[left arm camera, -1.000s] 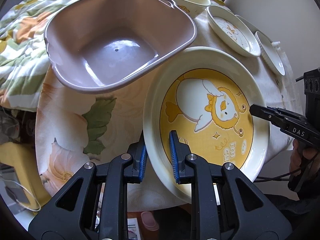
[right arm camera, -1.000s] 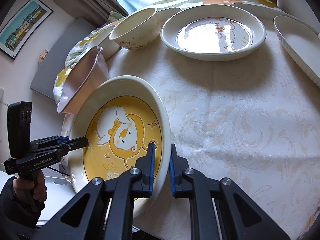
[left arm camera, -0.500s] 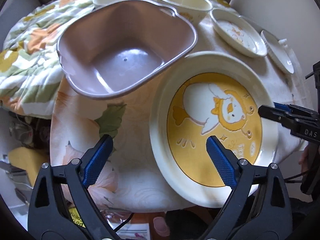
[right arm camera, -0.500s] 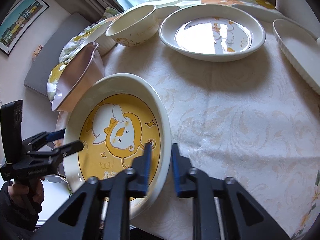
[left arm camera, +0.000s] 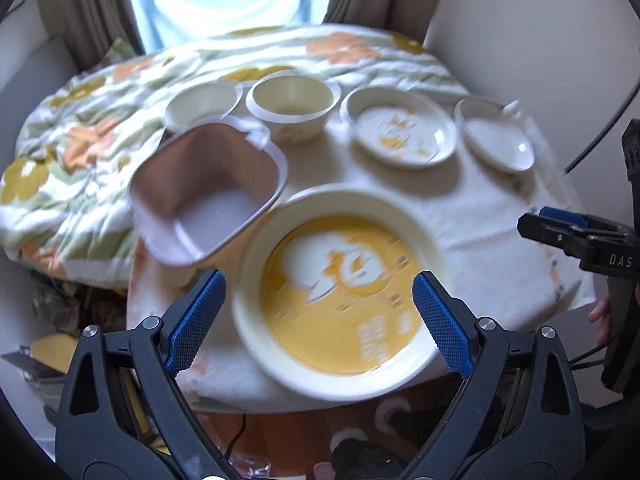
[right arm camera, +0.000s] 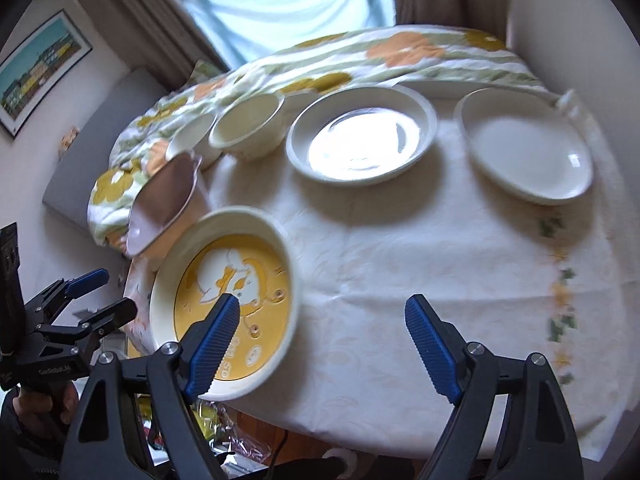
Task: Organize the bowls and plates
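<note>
A big cream plate with a yellow cartoon centre (left arm camera: 340, 284) (right arm camera: 228, 300) lies flat at the table's near edge. My left gripper (left arm camera: 316, 316) is open and empty, its jaws wide on either side of the plate, held back above it. My right gripper (right arm camera: 320, 340) is open and empty too, over the cloth just right of that plate. A pinkish square tub (left arm camera: 208, 196) (right arm camera: 164, 196) sits left of the plate. Two cream bowls (left arm camera: 292, 104) (left arm camera: 204, 108), a patterned plate (left arm camera: 400, 132) (right arm camera: 360, 136) and a white plate (left arm camera: 496, 140) (right arm camera: 524, 148) stand in a row behind.
The round table has a white cloth (right arm camera: 400, 260); a floral blanket (left arm camera: 80, 132) lies bunched over its far and left side. The near table edge drops to a cluttered floor. A curtained window lies beyond.
Both grippers let go of the yellow plate's rim, opened wide and drew back and up. The plate now lies flat on the table.
</note>
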The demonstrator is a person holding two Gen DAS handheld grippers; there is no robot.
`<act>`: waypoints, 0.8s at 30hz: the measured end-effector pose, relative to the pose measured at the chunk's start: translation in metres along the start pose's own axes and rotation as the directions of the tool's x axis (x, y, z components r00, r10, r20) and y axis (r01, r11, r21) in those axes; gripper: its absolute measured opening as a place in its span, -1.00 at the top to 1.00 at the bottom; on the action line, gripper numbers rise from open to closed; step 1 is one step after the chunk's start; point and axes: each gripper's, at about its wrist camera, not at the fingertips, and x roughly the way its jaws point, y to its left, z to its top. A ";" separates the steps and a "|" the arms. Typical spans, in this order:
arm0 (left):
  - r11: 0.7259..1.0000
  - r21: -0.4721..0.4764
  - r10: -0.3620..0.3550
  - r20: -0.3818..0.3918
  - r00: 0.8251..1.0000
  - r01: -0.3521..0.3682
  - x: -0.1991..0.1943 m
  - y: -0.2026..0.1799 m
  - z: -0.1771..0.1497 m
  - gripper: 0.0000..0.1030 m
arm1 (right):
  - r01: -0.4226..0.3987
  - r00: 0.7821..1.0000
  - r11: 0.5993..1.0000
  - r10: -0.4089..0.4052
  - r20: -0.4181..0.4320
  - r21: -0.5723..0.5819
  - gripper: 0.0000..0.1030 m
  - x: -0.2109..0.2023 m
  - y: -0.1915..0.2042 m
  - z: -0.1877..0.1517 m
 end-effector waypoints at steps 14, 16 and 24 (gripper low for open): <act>0.956 0.178 -0.245 0.053 0.968 0.232 0.021 -0.153 0.154 -0.99 | 0.104 0.975 0.993 -0.114 0.192 0.063 -0.99 -0.110 -0.122 0.044; 0.935 0.210 -0.295 0.008 0.956 0.287 0.040 -0.169 0.179 -0.99 | 0.101 0.974 0.988 -0.123 0.192 0.120 -0.99 -0.110 -0.139 0.051; 0.871 0.286 -0.348 -0.210 0.914 0.398 0.161 -0.209 0.246 -0.99 | 0.066 0.987 0.933 -0.114 0.117 0.353 -0.99 -0.065 -0.200 0.068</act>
